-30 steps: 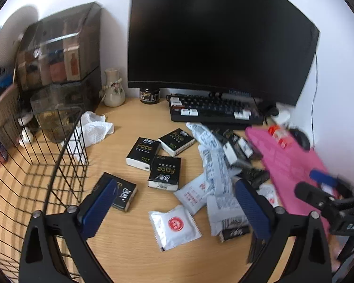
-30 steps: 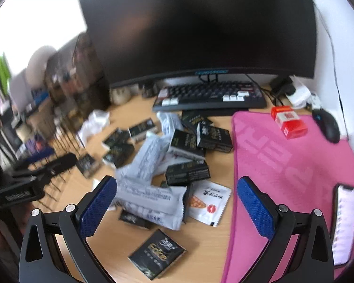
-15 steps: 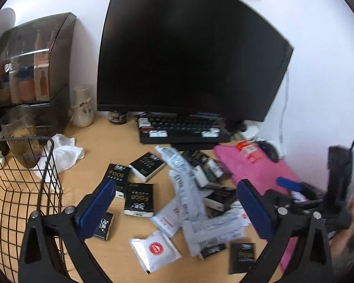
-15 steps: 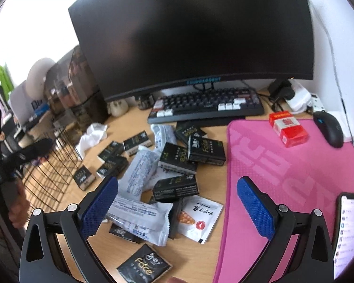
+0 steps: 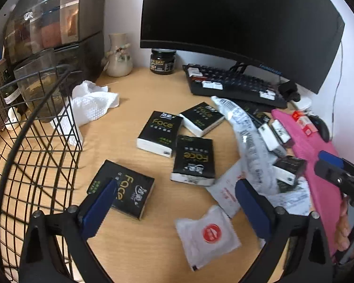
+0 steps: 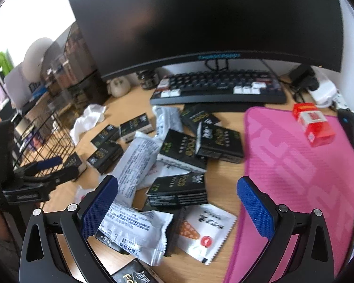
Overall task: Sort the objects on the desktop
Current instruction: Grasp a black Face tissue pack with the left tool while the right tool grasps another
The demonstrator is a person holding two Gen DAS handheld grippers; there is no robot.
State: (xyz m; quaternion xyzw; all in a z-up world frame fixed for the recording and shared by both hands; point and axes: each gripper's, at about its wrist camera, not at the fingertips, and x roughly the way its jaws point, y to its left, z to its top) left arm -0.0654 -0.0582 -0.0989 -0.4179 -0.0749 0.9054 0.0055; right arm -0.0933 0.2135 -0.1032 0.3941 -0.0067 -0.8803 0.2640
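Home desk setup, personal workstation against white wall; curved black monitor (image 6: 200, 18) over mechanical keyboard (image 6: 221, 89) on wooden desktop (image 5: 134, 89); pink desk mat (image 6: 295, 165) with black mouse (image 6: 352, 127); smoked acrylic organizer (image 5: 54, 23) holding bottles at left; small ceramic vase (image 5: 119, 56), dark jar (image 5: 162, 61); black wire basket (image 5: 35, 141); strewn tissue packs (image 5: 159, 131), snack sachets (image 5: 207, 233); domestic clutter, nothing industrial.

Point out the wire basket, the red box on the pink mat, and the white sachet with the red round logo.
wire basket (image 5: 44, 155), left wrist view, on its side wall.
red box (image 6: 315, 125), right wrist view, on its top face.
white sachet (image 5: 208, 234), left wrist view, beside its red logo.
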